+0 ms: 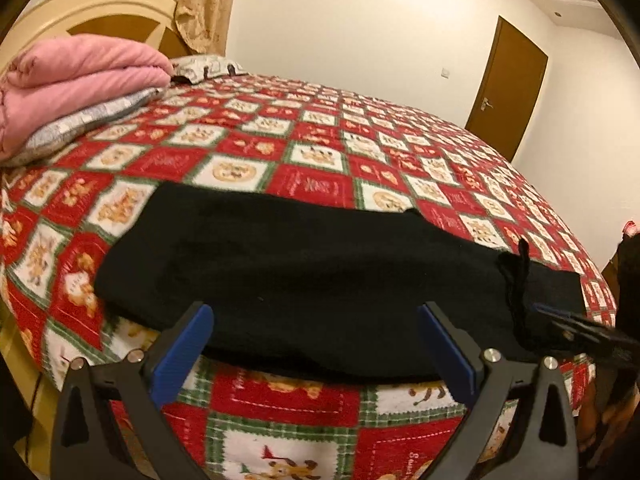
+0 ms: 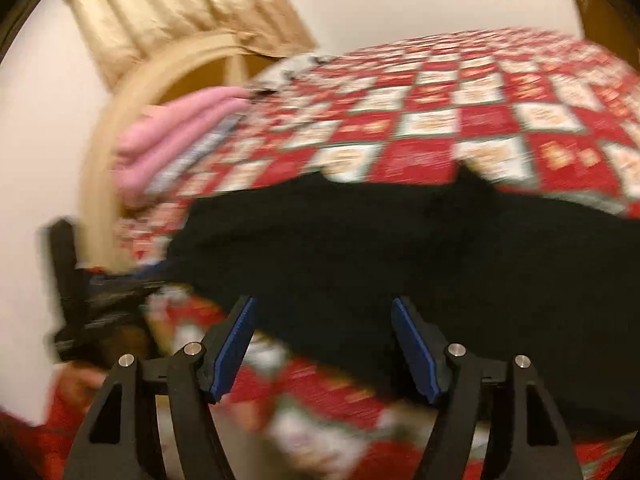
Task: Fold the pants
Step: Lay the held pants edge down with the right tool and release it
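Black pants [image 1: 312,264] lie folded lengthwise along the near edge of the bed, with a drawstring [image 1: 520,268] sticking up at their right end. My left gripper [image 1: 316,316] is open, its blue pads either side of the pants' near edge, holding nothing. My right gripper shows in the left wrist view [image 1: 560,316] at the pants' right end. In the blurred right wrist view the right gripper [image 2: 322,312] is open just in front of the pants [image 2: 400,248], and the left gripper [image 2: 120,280] shows at the left.
The bed has a red, white and green checked cover [image 1: 320,148]. A folded pink blanket [image 1: 76,80] on a grey one lies by the cream headboard [image 1: 100,4]. A curtain [image 1: 200,0] hangs behind. A brown door [image 1: 512,88] is in the far wall.
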`<action>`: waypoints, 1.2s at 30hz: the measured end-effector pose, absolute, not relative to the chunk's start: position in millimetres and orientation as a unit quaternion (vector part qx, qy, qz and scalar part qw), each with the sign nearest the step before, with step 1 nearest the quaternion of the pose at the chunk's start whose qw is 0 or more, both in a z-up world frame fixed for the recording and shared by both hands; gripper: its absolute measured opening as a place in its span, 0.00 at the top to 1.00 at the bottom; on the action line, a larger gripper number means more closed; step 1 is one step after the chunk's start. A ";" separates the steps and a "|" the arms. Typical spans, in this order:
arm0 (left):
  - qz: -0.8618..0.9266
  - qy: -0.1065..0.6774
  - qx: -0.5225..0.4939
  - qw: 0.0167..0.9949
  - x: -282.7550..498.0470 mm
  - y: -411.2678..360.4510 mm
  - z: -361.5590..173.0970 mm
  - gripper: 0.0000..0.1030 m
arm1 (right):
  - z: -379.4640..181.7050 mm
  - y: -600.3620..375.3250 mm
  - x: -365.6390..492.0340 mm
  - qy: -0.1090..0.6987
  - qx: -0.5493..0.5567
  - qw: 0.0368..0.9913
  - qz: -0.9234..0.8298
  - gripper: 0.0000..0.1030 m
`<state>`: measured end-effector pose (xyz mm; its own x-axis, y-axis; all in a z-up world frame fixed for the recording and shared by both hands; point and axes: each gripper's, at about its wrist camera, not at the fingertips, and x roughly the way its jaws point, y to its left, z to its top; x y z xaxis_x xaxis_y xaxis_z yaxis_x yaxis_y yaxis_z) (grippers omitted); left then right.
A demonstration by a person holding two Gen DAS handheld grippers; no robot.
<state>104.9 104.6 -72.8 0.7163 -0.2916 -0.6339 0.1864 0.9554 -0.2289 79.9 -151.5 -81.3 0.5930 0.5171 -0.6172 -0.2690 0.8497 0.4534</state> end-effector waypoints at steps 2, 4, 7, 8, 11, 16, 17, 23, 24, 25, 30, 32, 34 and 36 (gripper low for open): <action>-0.135 0.356 -0.068 0.922 103.8 99.5 -74.4 0.00 | -79.4 -146.3 65.4 0.383 0.173 0.871 0.256 0.31; -0.140 0.355 -0.058 0.923 100.9 94.8 -72.9 0.00 | -76.0 -155.1 55.1 0.373 0.188 0.871 0.259 0.31; -0.144 0.349 -0.046 0.925 98.3 89.4 -69.5 0.00 | -68.8 -193.0 47.1 0.342 0.230 0.887 0.209 0.34; -0.145 0.348 -0.045 0.925 97.6 87.4 -69.1 0.00 | -67.9 -206.8 48.9 0.335 0.238 0.894 0.180 0.48; -0.149 0.357 -0.051 0.921 98.1 82.6 -72.4 0.00 | -71.6 -227.3 69.3 0.352 0.230 0.901 0.107 0.81; -0.160 0.365 -0.035 0.916 92.2 66.0 -73.9 0.00 | -78.6 -203.1 122.5 0.352 0.150 0.923 0.049 0.81; -0.160 0.363 -0.026 0.918 90.2 63.7 -72.3 0.00 | -85.5 -197.5 137.8 0.365 0.132 0.921 0.020 0.81; -0.149 0.355 -0.009 0.923 86.3 63.5 -66.9 0.00 | -101.7 -188.0 172.5 0.372 0.090 0.924 -0.001 0.81; -0.148 0.358 -0.012 0.922 87.0 62.9 -68.0 0.00 | -100.8 -192.2 172.5 0.372 0.094 0.923 0.004 0.81; -0.149 0.362 -0.016 0.920 87.6 62.0 -69.2 0.00 | -99.3 -197.2 172.2 0.373 0.103 0.922 0.017 0.81; -0.178 0.356 -0.004 0.917 81.1 42.3 -63.9 0.00 | -65.0 -245.2 123.5 0.309 0.188 0.931 0.048 0.79; -0.199 0.343 0.014 0.918 75.7 26.8 -57.8 0.00 | -51.9 -271.9 99.0 0.282 0.208 0.936 0.020 0.59; -0.225 0.334 0.024 0.915 73.2 11.0 -52.1 0.00 | -45.2 -306.1 73.7 0.263 0.235 0.936 -0.013 0.34; -0.263 0.323 0.035 0.908 70.9 -15.3 -45.0 0.00 | -46.5 -341.8 53.1 0.269 0.258 0.927 -0.044 0.32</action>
<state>70.9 -15.4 -45.0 0.6524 -0.4552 -0.6059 0.5006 0.8591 -0.1063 53.1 -341.8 -46.5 0.8513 0.0571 -0.5216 0.2210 0.8626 0.4551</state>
